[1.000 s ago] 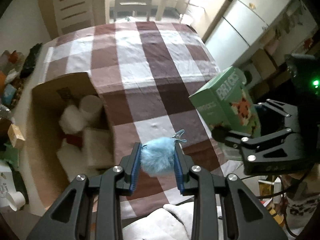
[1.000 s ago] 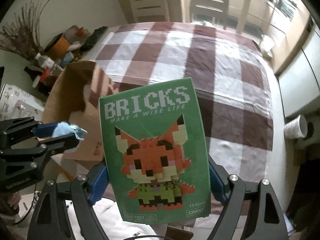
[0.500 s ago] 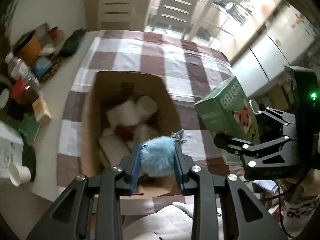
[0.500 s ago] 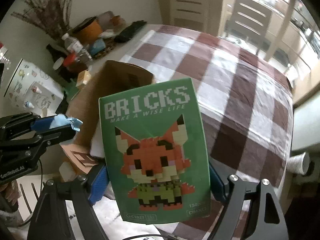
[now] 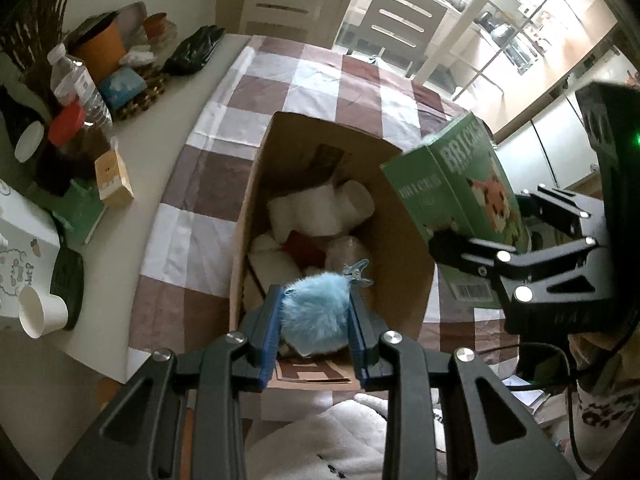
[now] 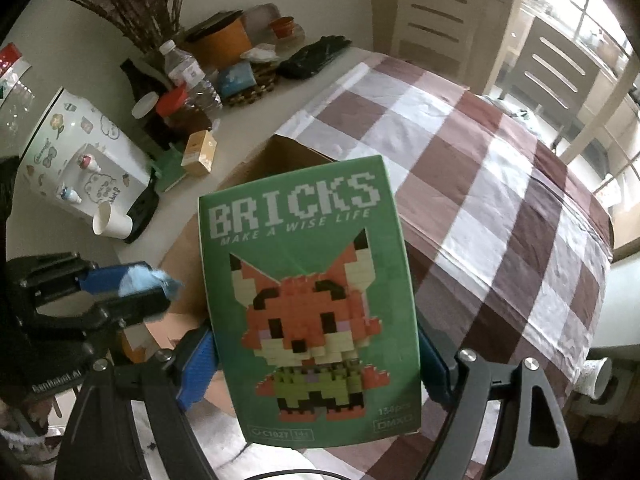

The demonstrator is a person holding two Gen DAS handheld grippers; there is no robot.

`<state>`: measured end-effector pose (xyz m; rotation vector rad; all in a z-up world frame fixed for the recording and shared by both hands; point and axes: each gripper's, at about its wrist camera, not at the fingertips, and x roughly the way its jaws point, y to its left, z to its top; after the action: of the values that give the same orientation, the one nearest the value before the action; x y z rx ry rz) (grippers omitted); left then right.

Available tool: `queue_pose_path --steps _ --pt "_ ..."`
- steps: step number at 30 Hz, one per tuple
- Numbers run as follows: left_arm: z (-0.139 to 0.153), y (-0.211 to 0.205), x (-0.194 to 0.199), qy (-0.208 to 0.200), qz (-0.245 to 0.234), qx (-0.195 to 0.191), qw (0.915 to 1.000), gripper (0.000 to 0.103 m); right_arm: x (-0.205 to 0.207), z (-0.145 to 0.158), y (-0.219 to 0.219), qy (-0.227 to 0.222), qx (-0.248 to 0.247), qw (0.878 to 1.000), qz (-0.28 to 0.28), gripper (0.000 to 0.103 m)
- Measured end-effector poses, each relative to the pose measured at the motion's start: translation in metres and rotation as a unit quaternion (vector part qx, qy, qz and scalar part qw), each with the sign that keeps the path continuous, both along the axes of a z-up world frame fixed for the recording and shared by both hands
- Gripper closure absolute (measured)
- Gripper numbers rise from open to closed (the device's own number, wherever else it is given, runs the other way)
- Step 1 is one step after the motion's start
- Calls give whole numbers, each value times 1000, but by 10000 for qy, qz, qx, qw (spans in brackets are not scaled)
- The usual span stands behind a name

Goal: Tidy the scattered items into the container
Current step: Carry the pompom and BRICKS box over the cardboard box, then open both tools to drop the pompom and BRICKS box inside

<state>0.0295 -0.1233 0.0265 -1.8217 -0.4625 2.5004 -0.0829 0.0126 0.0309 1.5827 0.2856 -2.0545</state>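
Both claws have swung toward the cardboard box since a second ago, so its open top now sits under the left claw instead of off to one side. Checked brown-and-white cloth covers the tabletop, and the cardboard box stands on it at the near edge, holding white rolls and packets. Along the bare left edge of the tabletop stand a water bottle, an orange pot and a paper cup lying on its side. The right claw is clamped on a green bricks carton with a fox picture, held upright in the air beside the right wall of the cardboard box. The left claw is clamped on a blue pom-pom with a small metal clip, held over the near end of the box opening.
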Motion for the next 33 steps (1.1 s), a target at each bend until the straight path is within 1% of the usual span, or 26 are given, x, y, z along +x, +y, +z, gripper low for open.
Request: queue_pose_path --steps 8,20,27,28,31,33 --pt "-10 -2 -7 -136 -62 55 9999 73 -13 -7 -17 -99 22 9999 112 17" --pt "-20 2 -16 -289 -173 91 9994 72 -21 -17 -22 -254 91 9995 168 17" --pt "-23 5 -17 -341 -208 73 9992 72 -24 -18 -26 -275 65 9994 222 17" --pt "-24 5 -17 -346 -207 70 9992 71 -24 -18 -27 -282 54 9993 220 17" --pt "-25 5 -18 -381 -196 68 9991 70 -26 -19 -28 -309 33 9993 210 17" --pt "-25 4 -18 -398 -161 72 9991 61 -26 -18 -29 -323 3 9993 204 17"
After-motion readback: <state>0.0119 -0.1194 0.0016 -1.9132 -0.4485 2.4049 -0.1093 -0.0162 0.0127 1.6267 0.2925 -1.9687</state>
